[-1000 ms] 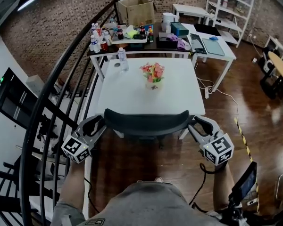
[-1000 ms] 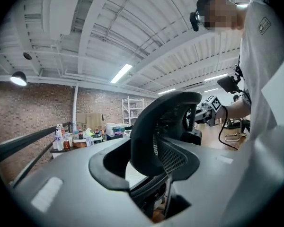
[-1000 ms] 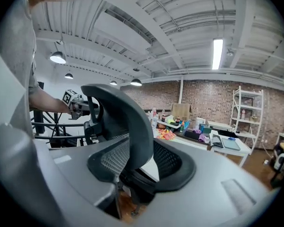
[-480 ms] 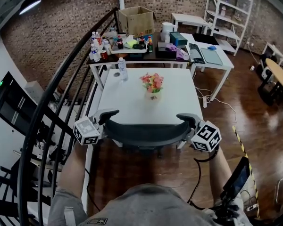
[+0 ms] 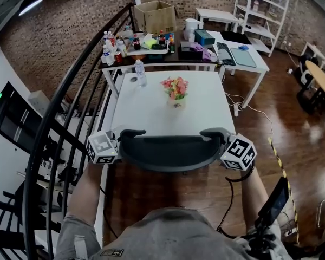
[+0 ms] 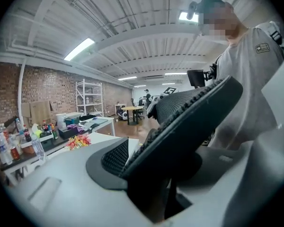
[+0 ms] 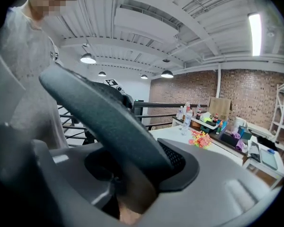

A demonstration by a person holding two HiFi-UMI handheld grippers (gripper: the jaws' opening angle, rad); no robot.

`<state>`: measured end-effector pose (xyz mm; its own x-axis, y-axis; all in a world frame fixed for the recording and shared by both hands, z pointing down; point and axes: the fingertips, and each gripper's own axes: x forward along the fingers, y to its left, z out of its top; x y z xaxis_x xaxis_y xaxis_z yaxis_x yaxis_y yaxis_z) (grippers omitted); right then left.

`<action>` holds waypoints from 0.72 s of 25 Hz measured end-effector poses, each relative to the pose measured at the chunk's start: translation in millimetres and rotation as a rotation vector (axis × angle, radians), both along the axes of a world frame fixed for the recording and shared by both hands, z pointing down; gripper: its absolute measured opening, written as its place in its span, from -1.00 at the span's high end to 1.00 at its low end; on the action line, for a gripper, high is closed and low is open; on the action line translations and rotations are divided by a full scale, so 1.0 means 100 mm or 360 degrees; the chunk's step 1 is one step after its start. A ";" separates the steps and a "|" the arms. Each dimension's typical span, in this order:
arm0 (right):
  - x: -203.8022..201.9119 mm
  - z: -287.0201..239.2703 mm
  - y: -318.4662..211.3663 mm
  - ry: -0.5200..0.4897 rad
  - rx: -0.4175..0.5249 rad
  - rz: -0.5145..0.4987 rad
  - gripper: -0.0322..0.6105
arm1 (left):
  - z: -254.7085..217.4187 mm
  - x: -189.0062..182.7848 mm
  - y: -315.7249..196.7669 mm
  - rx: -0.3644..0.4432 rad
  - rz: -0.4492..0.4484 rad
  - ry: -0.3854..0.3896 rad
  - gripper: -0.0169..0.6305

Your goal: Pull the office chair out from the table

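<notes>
The office chair shows as a dark mesh backrest [image 5: 165,151] against the near edge of the white table [image 5: 151,110]. My left gripper [image 5: 128,134] clasps the backrest's left upper corner and my right gripper [image 5: 211,134] the right upper corner. Both pairs of jaws are closing with the backrest's edge between them. In the left gripper view the backrest [image 6: 189,122] runs through the left gripper [image 6: 180,167] and lies against its pads. The right gripper view shows the backrest [image 7: 104,122] wedged the same way in the right gripper [image 7: 132,176]. The seat and base are hidden.
A flower pot [image 5: 175,89] and a water bottle [image 5: 140,72] stand on the table. A black curved railing [image 5: 59,123] runs along the left. Behind are a cluttered dark table [image 5: 151,43] and a white desk [image 5: 244,56]. The person's torso [image 5: 168,234] is close behind the chair.
Both grippers have swung inward from outside the chair's ends onto the backrest's upper corners. Their jaws now enclose its edge.
</notes>
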<state>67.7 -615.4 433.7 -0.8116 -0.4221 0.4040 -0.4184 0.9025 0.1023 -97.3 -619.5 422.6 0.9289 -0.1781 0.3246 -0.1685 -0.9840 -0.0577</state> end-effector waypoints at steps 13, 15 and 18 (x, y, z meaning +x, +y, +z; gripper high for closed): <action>-0.10 0.02 0.52 0.0000 -0.0074 0.0022 0.27 | -0.05 -0.09 0.48 0.0001 0.0037 0.0031 0.35; -0.14 0.02 0.63 -0.0005 -0.0085 0.0022 0.29 | -0.07 -0.12 0.59 -0.0002 0.0042 0.0044 0.36; -0.21 0.01 0.80 -0.0009 -0.0092 0.0014 0.30 | -0.06 -0.19 0.76 -0.0010 0.0049 0.0044 0.36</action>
<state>46.8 -535.6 435.1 -0.8103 -0.4054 0.4232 -0.4270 0.9030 0.0475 -116.5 -543.4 417.0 0.9425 -0.1475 0.2999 -0.1397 -0.9891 -0.0476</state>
